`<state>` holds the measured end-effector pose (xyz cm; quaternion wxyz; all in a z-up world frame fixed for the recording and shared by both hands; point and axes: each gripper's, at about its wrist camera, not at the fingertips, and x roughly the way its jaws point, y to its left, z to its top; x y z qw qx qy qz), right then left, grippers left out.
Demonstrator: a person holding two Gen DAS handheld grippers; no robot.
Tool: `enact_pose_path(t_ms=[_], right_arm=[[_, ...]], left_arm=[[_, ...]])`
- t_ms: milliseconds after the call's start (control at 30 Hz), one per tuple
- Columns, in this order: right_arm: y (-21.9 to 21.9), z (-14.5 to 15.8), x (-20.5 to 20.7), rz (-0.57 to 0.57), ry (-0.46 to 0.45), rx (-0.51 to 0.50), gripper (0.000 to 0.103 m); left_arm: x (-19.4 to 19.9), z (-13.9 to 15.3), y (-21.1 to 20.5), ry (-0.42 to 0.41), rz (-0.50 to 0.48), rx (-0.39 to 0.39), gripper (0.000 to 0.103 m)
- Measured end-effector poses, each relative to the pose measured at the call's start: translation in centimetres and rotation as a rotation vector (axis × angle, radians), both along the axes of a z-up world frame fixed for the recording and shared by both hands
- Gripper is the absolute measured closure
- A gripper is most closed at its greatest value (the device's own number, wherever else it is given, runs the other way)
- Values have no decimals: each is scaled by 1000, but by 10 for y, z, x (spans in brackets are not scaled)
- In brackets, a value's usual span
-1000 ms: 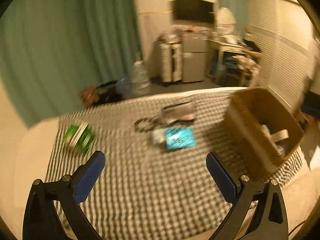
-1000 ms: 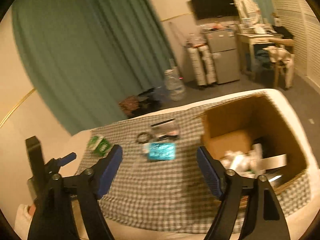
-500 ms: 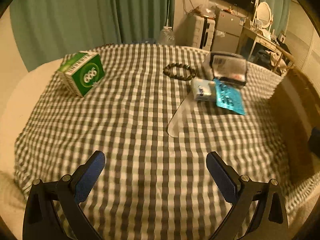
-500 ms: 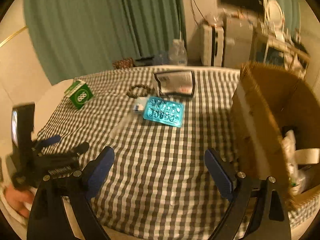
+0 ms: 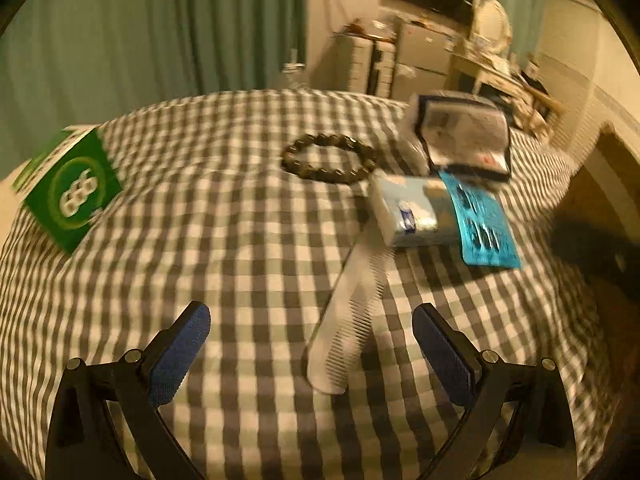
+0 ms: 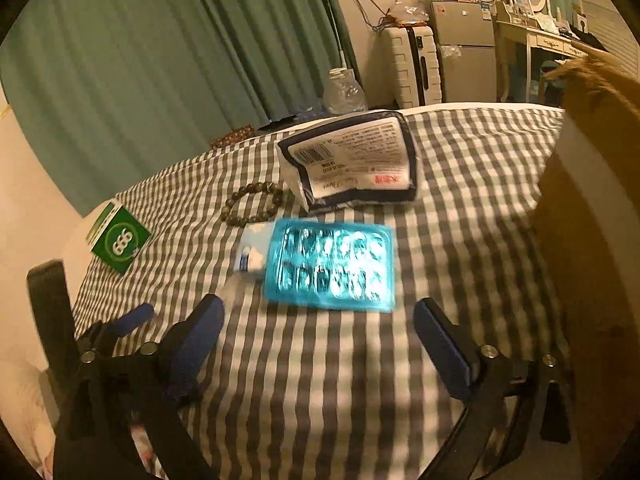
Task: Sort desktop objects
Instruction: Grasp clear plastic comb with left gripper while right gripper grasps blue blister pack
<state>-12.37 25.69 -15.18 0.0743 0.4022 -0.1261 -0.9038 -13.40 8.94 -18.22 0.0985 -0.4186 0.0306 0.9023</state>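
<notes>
On the checked cloth lie a clear comb (image 5: 352,312), a white-blue tissue pack (image 5: 408,210), a teal blister pack (image 6: 330,266), a bead bracelet (image 5: 330,158), a white-navy pouch (image 6: 352,162) and a green box (image 5: 70,196). My left gripper (image 5: 310,350) is open and empty, low over the comb, which lies between its fingers. My right gripper (image 6: 318,342) is open and empty, just short of the blister pack. The left gripper (image 6: 120,332) also shows at the left of the right wrist view.
A cardboard box (image 6: 592,240) stands at the right edge of the table. The checked cloth (image 5: 224,240) covers the table. Behind are green curtains (image 6: 200,40), a suitcase (image 6: 414,66), a small fridge (image 6: 466,52) and a desk.
Both grippers have come down and forward toward the table. The left one now hangs over the comb, the right one close to the blister pack. Both stayed open.
</notes>
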Motion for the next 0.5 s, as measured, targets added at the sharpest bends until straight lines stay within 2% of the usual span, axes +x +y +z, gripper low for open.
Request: enact_pose_path(t_ms=[100, 233, 367, 500], right_arm=[[-5, -8, -13, -27, -23, 18, 5], [-15, -20, -26, -28, -55, 41, 5], [-27, -21, -33, -39, -52, 113, 3], [-25, -24, -39, -73, -58, 106, 2]], left_arm=[[-4, -15, 8, -11, -33, -65, 0], [-11, -18, 0, -17, -33, 3, 0], [-12, -18, -3, -9, -35, 17, 0], [-11, -15, -13, -7, -28, 45, 4]])
